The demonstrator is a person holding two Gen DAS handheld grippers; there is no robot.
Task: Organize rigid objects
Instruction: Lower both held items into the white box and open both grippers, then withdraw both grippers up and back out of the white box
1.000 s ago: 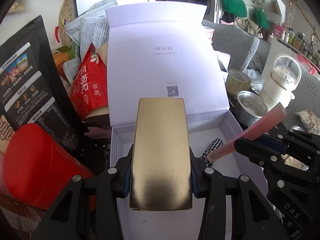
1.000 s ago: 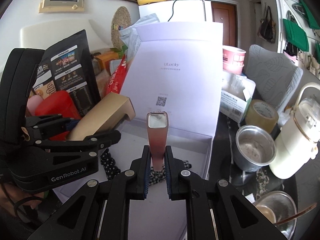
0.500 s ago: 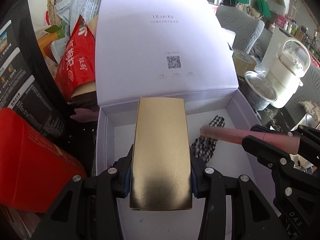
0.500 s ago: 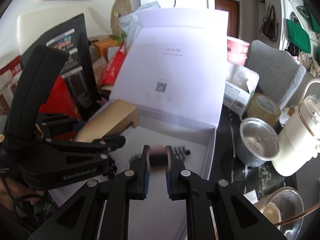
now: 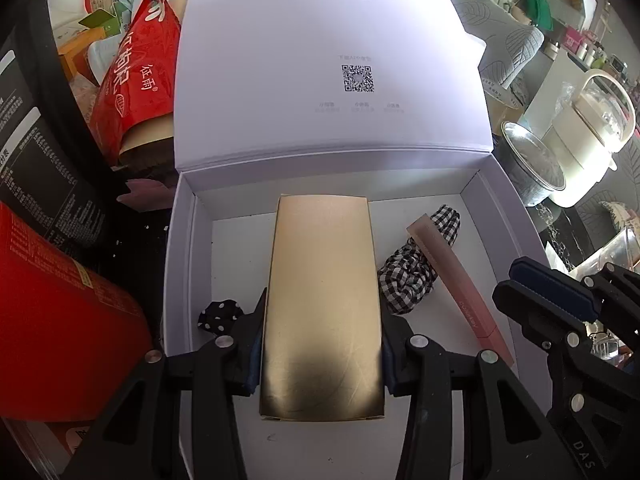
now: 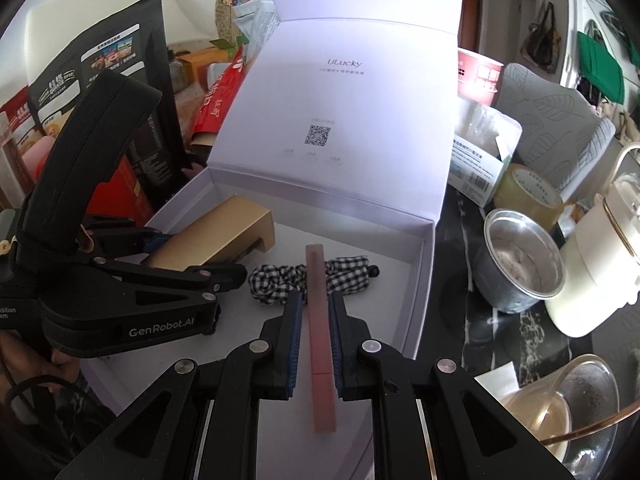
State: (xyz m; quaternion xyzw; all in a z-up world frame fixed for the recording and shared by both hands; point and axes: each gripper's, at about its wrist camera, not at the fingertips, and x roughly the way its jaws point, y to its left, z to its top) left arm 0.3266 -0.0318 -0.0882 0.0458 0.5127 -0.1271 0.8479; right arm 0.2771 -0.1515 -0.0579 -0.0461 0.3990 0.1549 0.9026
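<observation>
Cluttered table; you're lowering 2 items into the white box [image 5: 182,264]. Left gripper [image 5: 322,354] clamped on gold box [image 5: 324,300], right gripper [image 6: 313,344] on pink stick [image 6: 318,320]. Next: seat both flat ahead, release.

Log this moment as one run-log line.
left gripper: shut on gold box | right gripper: shut on pink stick | both over white box

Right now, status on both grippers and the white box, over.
Left gripper shut on gold box, low over white box. Right gripper shut on pink stick. Checked scrunchie lies under the stick's tip.
</observation>
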